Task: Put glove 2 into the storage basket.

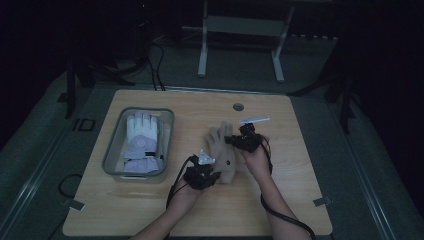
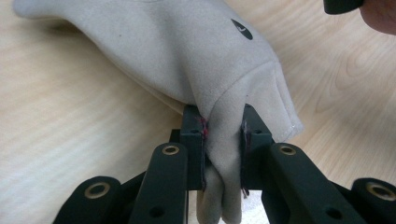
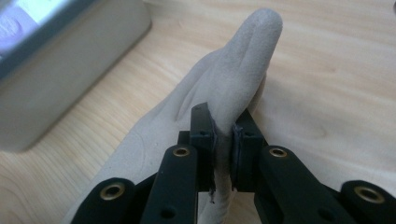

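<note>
Both claws clamped on the beige glove mid-worktop, left claw pinching cuff, right claw pinching a fingertip; I read this as pre-lift, next carry it level into the bin beside the white glove.

What I cannot make out from here

My left gripper covers the pinched fold of the beige glove's cuff, and that view's top edge cuts off the glove's fingers. My right gripper hides the base of the glove finger it clamps. The grey bin is blurred and cropped at the right gripper view's left edge. In the dim high view, the logo on the white glove is too small to read.
</note>
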`<state>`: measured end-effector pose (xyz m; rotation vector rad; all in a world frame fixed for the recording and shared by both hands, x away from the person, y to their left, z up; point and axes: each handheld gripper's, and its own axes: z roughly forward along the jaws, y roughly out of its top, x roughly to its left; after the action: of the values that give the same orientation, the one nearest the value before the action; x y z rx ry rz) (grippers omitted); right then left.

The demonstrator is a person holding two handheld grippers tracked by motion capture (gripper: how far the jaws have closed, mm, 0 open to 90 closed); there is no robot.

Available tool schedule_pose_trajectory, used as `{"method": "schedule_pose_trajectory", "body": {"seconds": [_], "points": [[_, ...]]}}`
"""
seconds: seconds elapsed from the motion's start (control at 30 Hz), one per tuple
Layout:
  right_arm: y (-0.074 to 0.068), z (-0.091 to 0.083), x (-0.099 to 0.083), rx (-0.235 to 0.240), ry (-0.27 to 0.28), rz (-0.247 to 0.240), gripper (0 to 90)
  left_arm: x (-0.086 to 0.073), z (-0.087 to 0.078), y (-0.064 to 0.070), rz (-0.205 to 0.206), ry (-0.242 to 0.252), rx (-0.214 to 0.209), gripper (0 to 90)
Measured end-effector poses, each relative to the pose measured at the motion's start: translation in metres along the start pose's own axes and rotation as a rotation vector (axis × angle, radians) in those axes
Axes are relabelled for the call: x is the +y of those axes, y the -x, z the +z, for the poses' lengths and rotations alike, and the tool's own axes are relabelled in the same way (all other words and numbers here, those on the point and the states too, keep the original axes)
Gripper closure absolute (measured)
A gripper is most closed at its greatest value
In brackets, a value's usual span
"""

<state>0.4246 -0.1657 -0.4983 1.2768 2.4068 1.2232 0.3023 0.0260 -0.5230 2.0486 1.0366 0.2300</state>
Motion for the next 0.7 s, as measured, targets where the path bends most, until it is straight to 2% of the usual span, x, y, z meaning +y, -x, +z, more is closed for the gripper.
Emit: {"method": "schedule_pose_trajectory", "body": {"seconds": [0.03,0.2,0.33,0.53,0.57,0.6,0.67,0.7], "points": [[-0.002,-0.005,0.007,0.005,0.021,-0.002,82.1,0.002,-0.003,-0.001,-0.001,0.008,0.004,76.8],[-0.013,-0.012,0.023,0.008,0.048,-0.032,82.0,0.010,-0.018,-0.004,0.018,0.028,0.026,76.9],[-0.024,-0.015,0.038,0.016,0.072,-0.059,82.0,0.015,-0.034,-0.010,0.016,0.049,0.043,76.9],[-0.044,-0.017,0.061,0.038,0.107,-0.088,82.0,0.020,-0.061,-0.022,0.026,0.068,0.091,76.9],[-0.047,-0.017,0.065,0.044,0.113,-0.092,82.0,0.020,-0.061,-0.022,0.026,0.068,0.091,76.9],[-0.052,-0.016,0.070,0.049,0.118,-0.100,82.0,0.021,-0.071,-0.026,0.030,0.073,0.107,76.9],[-0.056,-0.016,0.074,0.054,0.119,-0.107,82.0,0.021,-0.074,-0.028,0.030,0.076,0.112,76.9],[-0.059,-0.015,0.076,0.055,0.120,-0.112,82.0,0.022,-0.083,-0.032,0.028,0.079,0.128,76.9]]}}
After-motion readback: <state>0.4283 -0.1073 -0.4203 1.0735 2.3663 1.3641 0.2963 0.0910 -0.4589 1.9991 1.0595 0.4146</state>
